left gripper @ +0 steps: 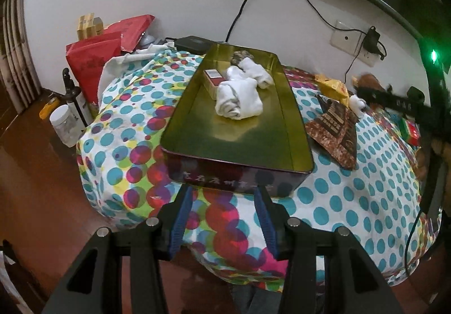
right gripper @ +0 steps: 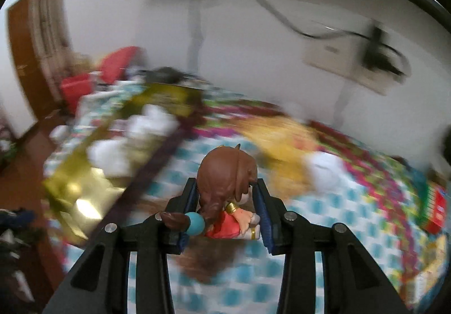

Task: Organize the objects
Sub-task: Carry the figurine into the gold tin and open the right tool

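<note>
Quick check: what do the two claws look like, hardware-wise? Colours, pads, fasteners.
Both match. The left claw has matte black angular finger arms with cut-out slots, blue ribbed pads on the inner faces and round silver bolt heads at the pivots. The right claw has the same black frame, blue pads and silver bolts. No sleeves, cables or markings are visible on either.

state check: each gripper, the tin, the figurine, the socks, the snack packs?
left hand-held gripper: open, empty, at the tin's near wall
right hand-held gripper: shut on figurine
figurine: held off the cloth
tin: lid off, on the dotted cloth
white socks: rolled, inside tin
small red box: inside tin, beside the socks
brown snack pack: on cloth, outside tin
yellow snack pack: on cloth, outside tin
</note>
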`<state>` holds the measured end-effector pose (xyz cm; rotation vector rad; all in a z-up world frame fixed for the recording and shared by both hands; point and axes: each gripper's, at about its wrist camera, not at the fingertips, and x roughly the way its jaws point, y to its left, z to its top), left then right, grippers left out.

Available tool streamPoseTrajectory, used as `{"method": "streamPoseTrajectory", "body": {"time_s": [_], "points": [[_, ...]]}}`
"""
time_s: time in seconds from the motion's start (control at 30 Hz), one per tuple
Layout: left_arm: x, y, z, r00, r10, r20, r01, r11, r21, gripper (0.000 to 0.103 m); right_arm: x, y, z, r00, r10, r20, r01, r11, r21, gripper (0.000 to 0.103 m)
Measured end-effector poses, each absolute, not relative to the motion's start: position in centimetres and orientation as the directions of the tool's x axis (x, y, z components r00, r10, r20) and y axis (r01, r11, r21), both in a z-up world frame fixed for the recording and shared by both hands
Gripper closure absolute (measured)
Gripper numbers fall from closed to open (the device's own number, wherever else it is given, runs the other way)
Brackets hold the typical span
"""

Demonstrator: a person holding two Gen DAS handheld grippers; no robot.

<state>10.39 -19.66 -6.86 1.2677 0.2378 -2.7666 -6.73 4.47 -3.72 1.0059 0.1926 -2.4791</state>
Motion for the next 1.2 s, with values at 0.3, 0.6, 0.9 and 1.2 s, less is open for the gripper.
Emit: {"method": "streamPoseTrajectory", "body": {"time_s": [0.3, 0.6, 0.9, 1.2], "points": [[10.9, -21.9, -7.4, -0.613, 0.025, -0.790, 0.177, -0.970, -0.168, 0.057, -4.5, -7.9, -3.9, -0.475, -0.464, -0.748, 0.659, -0.751, 0.047, 0.065], [11.0, -23.2, -8.3, -0.590, 0.012, -0.807, 0.197, -0.968, -0.159, 0.057, -5.9, -16.0, -7.8, -0.393, -0.374, -0.840, 0.673, -0.739, 0.014, 0.065], [11.2, -23.3, -8.7, -0.572, -0.008, -0.820, 0.196, -0.972, -0.127, 0.056, -9.1, -19.6, -8.7, -0.406, -0.313, -0.859, 0.653, -0.757, -0.032, 0.065], [11.2, -23.1, -7.9, -0.593, 0.035, -0.804, 0.183, -0.967, -0.177, 0.055, -7.9, -18.0, -7.8, -0.422, -0.363, -0.831, 0.672, -0.740, -0.018, 0.040]]}}
